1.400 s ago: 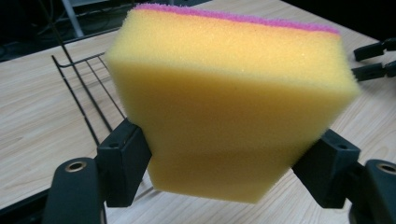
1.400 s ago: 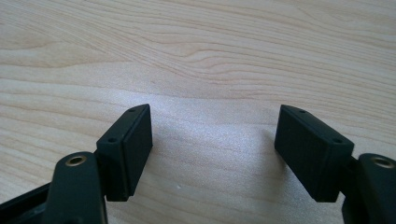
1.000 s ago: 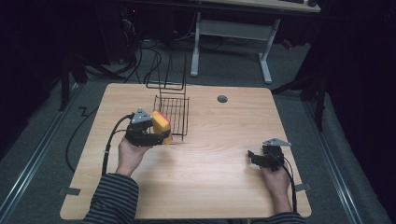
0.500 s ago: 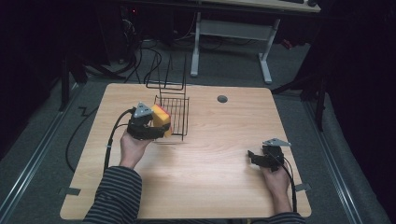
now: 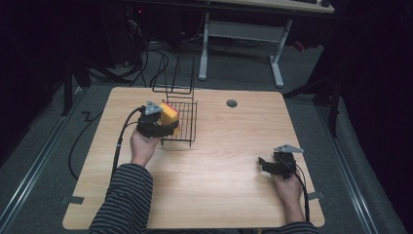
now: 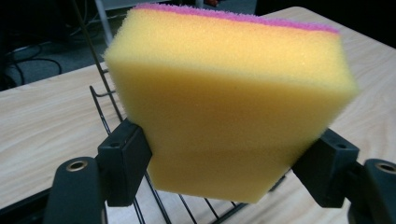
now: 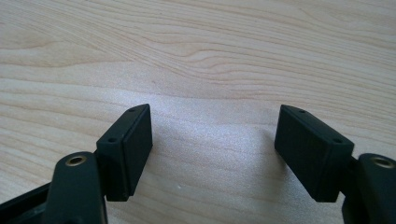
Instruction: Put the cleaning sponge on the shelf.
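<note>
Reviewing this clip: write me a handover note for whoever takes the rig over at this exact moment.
Left tool: shut on the yellow sponge with a pink top layer, held above the near left edge of the black wire rack.
Right tool: open and holding nothing, low over the bare wooden table at its near right.
Done: sponge picked up and brought to the rack.
Left: probably lower the sponge into the rack and release it; it is not yet set down.

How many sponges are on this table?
1: a yellow sponge with a pink top layer, clamped in the left gripper above the wire rack.
</note>
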Demonstrator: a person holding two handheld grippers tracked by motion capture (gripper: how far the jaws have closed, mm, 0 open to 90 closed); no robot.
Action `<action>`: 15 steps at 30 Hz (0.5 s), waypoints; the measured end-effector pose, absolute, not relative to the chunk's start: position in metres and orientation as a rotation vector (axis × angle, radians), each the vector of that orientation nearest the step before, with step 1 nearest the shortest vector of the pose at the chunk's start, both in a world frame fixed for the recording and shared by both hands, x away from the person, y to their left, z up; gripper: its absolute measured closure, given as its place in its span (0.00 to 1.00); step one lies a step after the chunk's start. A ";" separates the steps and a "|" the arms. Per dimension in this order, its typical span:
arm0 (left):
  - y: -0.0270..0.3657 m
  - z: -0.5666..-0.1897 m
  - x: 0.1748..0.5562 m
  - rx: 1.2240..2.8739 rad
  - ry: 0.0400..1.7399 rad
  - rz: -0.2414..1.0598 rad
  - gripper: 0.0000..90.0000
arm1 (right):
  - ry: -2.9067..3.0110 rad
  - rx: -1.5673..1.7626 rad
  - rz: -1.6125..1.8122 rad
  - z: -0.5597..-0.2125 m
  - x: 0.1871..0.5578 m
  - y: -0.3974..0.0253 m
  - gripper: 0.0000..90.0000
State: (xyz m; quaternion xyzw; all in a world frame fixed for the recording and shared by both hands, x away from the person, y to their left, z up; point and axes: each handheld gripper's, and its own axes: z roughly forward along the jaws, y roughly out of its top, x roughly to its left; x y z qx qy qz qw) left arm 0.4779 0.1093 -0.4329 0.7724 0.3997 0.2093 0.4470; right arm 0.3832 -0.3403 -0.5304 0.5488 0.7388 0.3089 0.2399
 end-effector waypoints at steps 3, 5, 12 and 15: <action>0.110 -0.437 0.485 1.910 1.011 0.521 0.30 | 2.020 1.507 0.844 -0.530 0.383 -0.340 0.31; 0.108 -0.443 0.492 1.922 1.028 0.520 0.30 | 2.020 1.507 0.844 -0.530 0.383 -0.340 0.31; 0.099 -0.447 0.506 1.901 1.032 0.508 0.30 | 2.021 1.506 0.844 -0.530 0.383 -0.340 0.31; 0.096 -0.450 0.512 1.914 1.053 0.512 0.30 | 2.020 1.507 0.844 -0.530 0.383 -0.340 0.31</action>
